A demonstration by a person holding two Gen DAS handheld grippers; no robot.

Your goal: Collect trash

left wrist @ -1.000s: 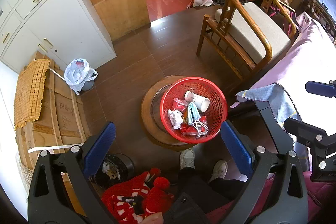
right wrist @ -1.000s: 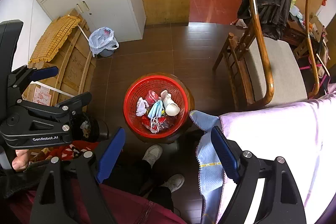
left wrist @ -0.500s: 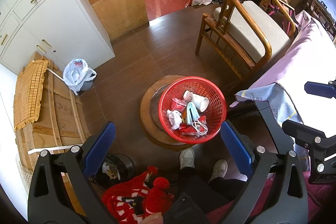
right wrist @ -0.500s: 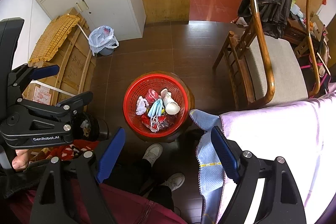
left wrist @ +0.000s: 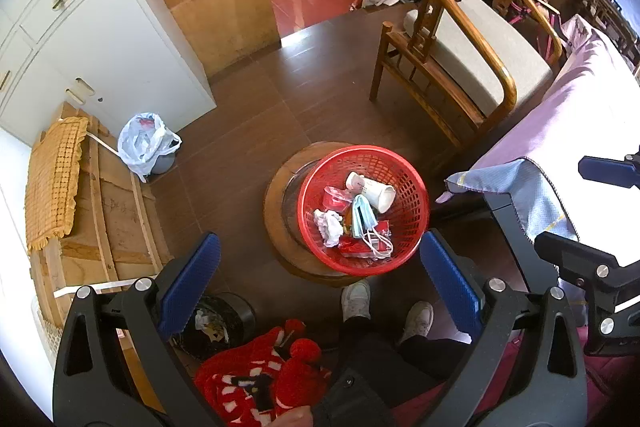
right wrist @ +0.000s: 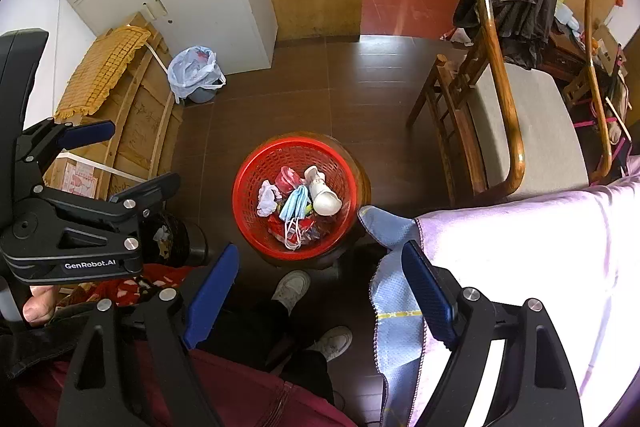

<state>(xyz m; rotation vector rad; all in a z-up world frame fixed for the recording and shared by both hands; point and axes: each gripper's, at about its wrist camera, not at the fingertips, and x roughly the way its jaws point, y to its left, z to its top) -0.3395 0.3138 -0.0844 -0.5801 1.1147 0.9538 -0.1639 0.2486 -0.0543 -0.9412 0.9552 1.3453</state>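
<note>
Brown floor tiles below, red basket (left wrist: 362, 211) of trash on its round stool at twelve o'clock, both grippers (left wrist: 318, 281) (right wrist: 320, 289) spread empty — best descend straight, pinching one piece.

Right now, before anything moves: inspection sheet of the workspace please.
Surface: brown tile floor, round wooden stand under the basket.
Job's things: red basket holding paper cup, blue mask, crumpled tissue, red wrappers.
Clutter: bagged bin, black tin.
Grippers: left gripper and right gripper open, empty, above the basket.
Cables: nothing seen.
Surroundings: wooden chair, white cabinet, lilac cloth.
</note>
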